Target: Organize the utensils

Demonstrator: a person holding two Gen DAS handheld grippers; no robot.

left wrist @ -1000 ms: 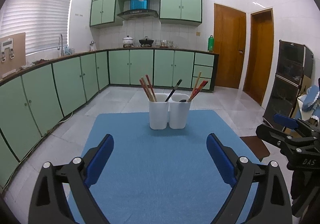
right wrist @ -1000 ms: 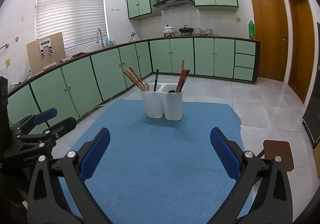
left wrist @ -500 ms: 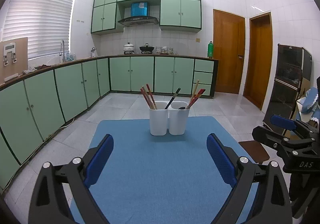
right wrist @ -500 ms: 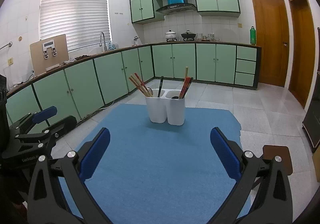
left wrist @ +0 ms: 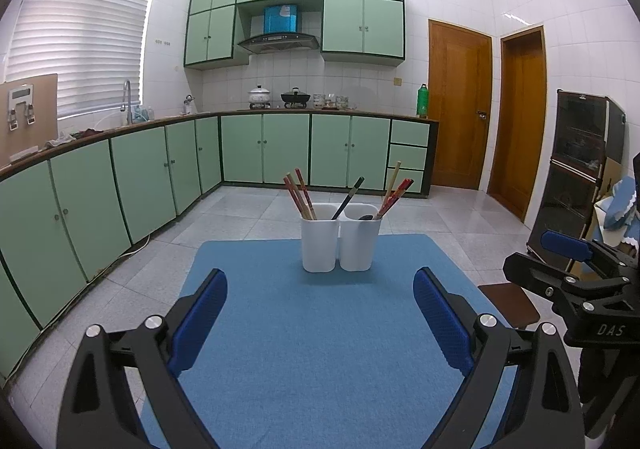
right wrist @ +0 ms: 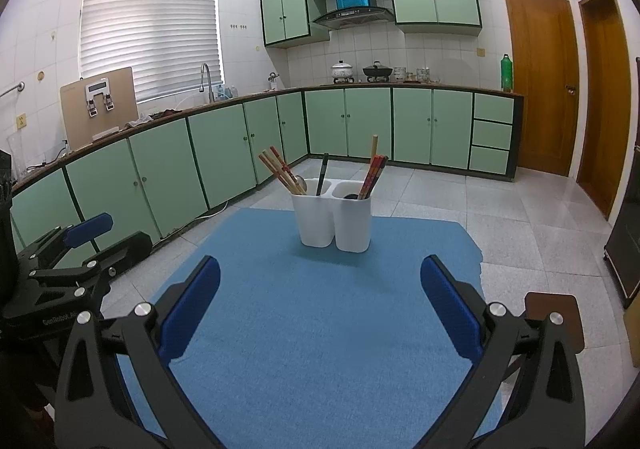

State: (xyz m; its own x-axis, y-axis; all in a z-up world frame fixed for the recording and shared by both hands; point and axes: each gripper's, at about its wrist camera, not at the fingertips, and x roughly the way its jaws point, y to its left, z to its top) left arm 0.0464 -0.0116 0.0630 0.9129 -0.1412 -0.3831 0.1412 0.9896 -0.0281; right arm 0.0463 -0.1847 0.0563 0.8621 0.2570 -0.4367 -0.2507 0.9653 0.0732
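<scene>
Left wrist view: utensils (left wrist: 304, 195) stand in both cups (left wrist: 340, 237); mat (left wrist: 320, 329) bare, both grippers (left wrist: 320, 313) (right wrist: 320, 307) wide apart, empty; sorting seems done.

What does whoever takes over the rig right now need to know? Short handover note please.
Left gripper: open, empty, held above the near part of the blue mat.
Right gripper: open, empty, likewise above the mat.
Two white holders stand side by side, touching, at the far end of the mat.
Left holder: chopsticks, a black-handled utensil, and in the right wrist view a metal spoon bowl.
Right holder: red chopsticks, one pale wooden stick, a dark spoon bowl at the rim.
Done: nothing lies loose on the mat.
Left: types look mixed across holders; sorting may remain.
</scene>
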